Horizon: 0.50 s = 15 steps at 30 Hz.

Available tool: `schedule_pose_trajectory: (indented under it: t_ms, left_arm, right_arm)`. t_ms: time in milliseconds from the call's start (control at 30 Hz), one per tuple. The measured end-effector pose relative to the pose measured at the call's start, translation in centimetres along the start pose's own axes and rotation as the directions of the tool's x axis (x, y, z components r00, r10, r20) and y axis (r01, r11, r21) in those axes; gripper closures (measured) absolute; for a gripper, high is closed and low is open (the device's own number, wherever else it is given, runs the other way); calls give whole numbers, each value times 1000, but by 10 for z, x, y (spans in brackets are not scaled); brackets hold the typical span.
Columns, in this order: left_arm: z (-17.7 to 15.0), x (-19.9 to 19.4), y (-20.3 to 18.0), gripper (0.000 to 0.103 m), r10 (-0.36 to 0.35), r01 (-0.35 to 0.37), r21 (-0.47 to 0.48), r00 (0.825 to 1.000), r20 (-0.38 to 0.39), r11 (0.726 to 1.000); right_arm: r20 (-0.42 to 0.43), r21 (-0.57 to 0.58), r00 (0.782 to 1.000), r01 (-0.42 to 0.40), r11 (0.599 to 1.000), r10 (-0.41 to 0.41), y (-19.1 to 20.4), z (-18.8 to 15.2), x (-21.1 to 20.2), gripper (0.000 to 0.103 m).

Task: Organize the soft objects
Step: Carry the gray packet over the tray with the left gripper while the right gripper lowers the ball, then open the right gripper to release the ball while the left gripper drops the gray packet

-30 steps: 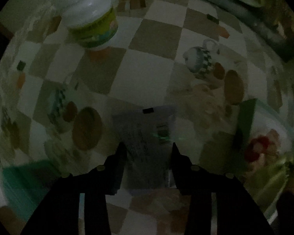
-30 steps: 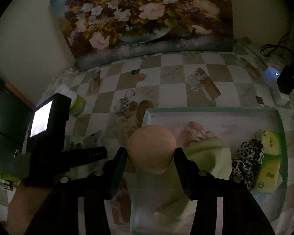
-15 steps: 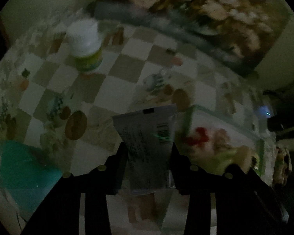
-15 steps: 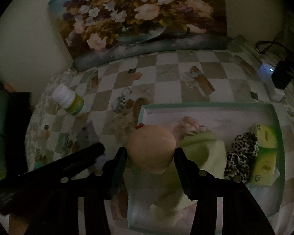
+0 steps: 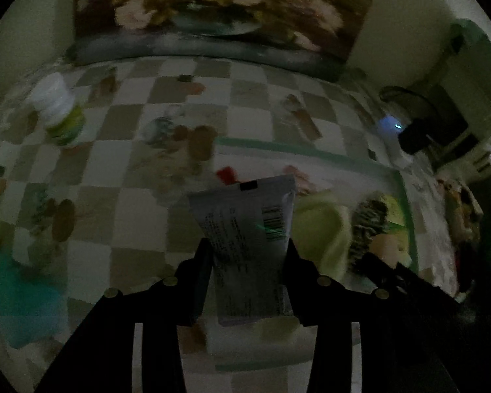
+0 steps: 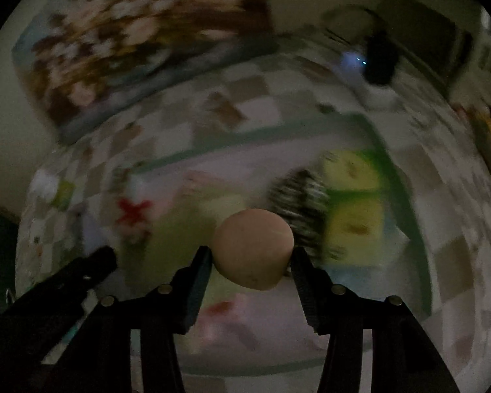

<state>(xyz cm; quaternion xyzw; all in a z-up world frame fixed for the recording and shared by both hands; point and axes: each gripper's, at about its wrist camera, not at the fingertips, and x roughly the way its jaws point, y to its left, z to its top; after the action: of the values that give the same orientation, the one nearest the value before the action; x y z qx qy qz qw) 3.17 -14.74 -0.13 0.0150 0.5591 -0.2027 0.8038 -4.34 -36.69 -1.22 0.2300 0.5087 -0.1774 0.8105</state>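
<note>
My left gripper [image 5: 248, 249] is shut on a flat grey-white tube [image 5: 245, 226] with a barcode, held above the left part of a green-rimmed tray [image 5: 311, 153]. My right gripper [image 6: 250, 257] is shut on a peach soft ball [image 6: 252, 249] over the same tray [image 6: 212, 155]. In the tray lie a pale green cloth [image 6: 180, 232], a leopard-print soft item [image 6: 301, 203] and two yellow-green tissue packs [image 6: 353, 196]. The right wrist view is blurred. The ball [image 5: 386, 245] also shows at the right of the left wrist view.
A white bottle [image 5: 60, 111] with a green label stands on the checkered tablecloth at the far left. A flower painting [image 5: 212, 9] leans on the back wall. A dark device with a blue light [image 5: 392, 126] sits at the right. Something teal [image 5: 16, 294] lies at the near left.
The left gripper has risen and swung right with the tube, from the bare cloth to the tray. The right gripper has carried the ball right, towards the leopard item and packs.
</note>
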Motion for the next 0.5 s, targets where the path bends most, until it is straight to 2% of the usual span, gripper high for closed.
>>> schedule_pose_trajectory:
  t_ms: [167, 367, 500]
  left_arm:
    - [5, 12, -12, 59, -55, 55, 33, 998, 4, 998]
    - [11, 19, -22, 55, -103, 104, 52, 995, -13, 993]
    - [13, 20, -17, 39, -121, 122, 29, 992, -26, 992]
  right_arm:
    - [-17, 66, 1000, 22, 998, -21, -26, -3, 5, 50]
    - [-23, 57, 999, 36, 998, -35, -25, -3, 9, 48]
    - [-27, 57, 999, 44, 997, -43, -24, -3, 12, 32]
